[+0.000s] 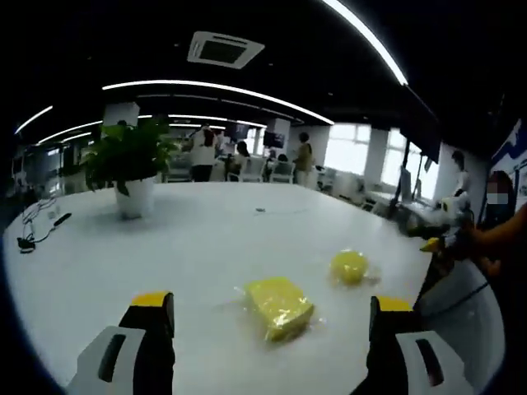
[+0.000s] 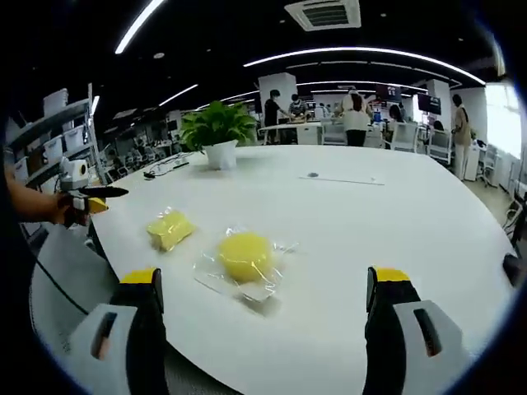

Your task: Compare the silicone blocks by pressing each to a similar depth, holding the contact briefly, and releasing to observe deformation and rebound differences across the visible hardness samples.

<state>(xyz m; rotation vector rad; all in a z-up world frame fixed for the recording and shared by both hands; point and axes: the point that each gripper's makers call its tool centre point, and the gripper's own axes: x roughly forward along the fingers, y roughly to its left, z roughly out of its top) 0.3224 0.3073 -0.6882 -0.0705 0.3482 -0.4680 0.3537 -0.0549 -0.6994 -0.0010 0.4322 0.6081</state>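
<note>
Yellow rectangular block (image 1: 279,306), clear-wrapped

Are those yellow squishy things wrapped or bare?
Wrapped. The round yellow block lies in clear plastic that spreads past it on the white table; the rectangular yellow block shows crinkled film too.

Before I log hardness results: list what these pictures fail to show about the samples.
- Rectangular yellow block, left gripper view: crinkled clear wrap blurs its surface; any label too small.
- Round yellow block, right gripper view: underside hidden in its bag.
- Firmness: untouched; left gripper and right gripper stand open.
</note>
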